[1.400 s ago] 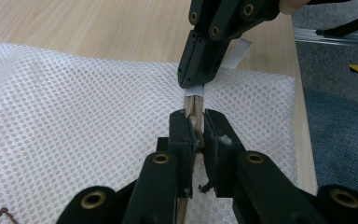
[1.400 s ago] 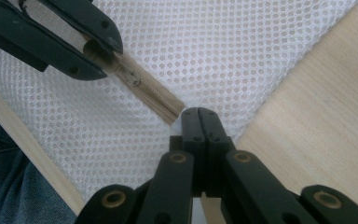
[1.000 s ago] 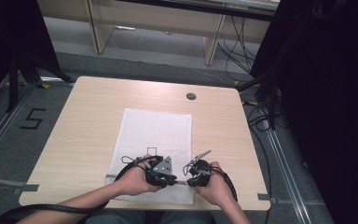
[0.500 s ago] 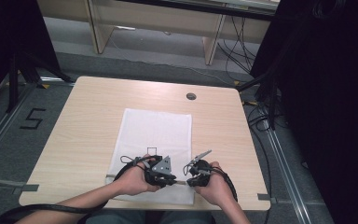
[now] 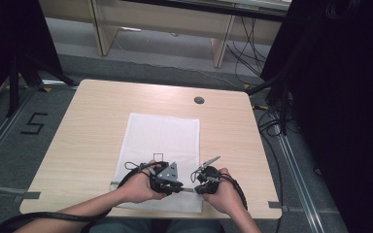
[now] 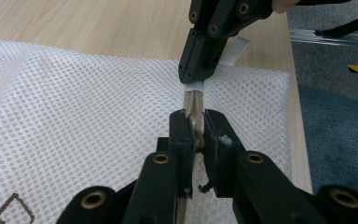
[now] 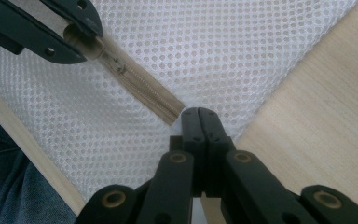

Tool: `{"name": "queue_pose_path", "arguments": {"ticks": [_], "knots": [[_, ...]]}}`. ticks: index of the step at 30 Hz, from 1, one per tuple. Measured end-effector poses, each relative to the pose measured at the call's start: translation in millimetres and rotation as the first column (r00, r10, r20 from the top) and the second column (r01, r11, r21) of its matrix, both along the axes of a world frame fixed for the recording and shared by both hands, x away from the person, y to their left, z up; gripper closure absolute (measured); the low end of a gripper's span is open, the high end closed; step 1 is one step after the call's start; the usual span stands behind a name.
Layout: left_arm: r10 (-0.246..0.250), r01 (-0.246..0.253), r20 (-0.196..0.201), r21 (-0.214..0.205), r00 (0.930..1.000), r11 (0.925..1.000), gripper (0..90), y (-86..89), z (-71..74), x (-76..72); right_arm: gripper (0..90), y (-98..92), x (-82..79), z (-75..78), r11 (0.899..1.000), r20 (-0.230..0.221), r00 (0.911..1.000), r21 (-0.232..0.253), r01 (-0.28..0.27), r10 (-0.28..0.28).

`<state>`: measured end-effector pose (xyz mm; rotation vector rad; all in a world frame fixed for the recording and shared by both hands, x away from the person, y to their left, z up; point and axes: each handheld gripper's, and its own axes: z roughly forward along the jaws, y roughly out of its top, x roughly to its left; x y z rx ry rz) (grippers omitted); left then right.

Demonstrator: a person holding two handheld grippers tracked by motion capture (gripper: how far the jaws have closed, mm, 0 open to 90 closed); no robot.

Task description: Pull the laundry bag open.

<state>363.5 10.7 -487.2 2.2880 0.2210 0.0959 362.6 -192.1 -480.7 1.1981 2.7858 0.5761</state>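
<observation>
A white mesh bag (image 5: 161,155) is lying flat on the near middle of the bench (image 5: 87,141), its near edge reaching almost to the bench's front edge. A beige zipper (image 7: 140,91) is running along that near edge, and a small dark square mark (image 5: 158,157) is showing on the mesh.

The left hand-held gripper (image 6: 195,128) is squeezing the zipper tape between nearly closed jaws, the tape standing on edge between the pads. The right hand-held gripper (image 7: 198,114) is sitting with its jaws fully together at the zipper's end near the bag's corner; in the left gripper view a white tab (image 6: 235,50) is peeking out at its tips, though whether the pads are pinching the tab or the zipper's end is hard to tell. The two grippers are facing each other close together along the zipper, each in one of the person's hands.

The bench is pale wood with a round grey cable port (image 5: 199,100) near its far edge. Around it grey floor (image 5: 9,145) is showing, with a taped "5" (image 5: 34,124) at the left, cables (image 5: 272,121) at the right, and wooden furniture legs (image 5: 102,29) beyond.
</observation>
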Motion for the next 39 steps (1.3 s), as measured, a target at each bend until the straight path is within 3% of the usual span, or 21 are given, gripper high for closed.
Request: {"name": "queue_pose_path", "arguments": {"ticks": [2, 6, 39], "knots": [[-0.009, 0.009, 0.014, 0.003, 0.9999, 1.0000, 81.9, 1.1, 1.1, 1.4, 90.0, -0.2, 0.0, 0.0, 1.000, 0.000, 1.0000, 0.001, -0.002, 0.002], [0.004, -0.004, -0.006, -0.004, 1.0000, 1.0000, 81.9, 2.9, 1.5, 0.4, 90.0, 0.0, 0.0, 0.0, 1.000, 0.000, 1.0000, 0.000, 0.001, -0.001], [0.013, -0.013, -0.001, -0.011, 0.9999, 0.9999, 81.9, 11.4, 2.7, -0.8, 90.0, -0.1, -0.2, -0.1, 1.000, 0.002, 1.0000, 0.000, 0.003, -0.003]]}}
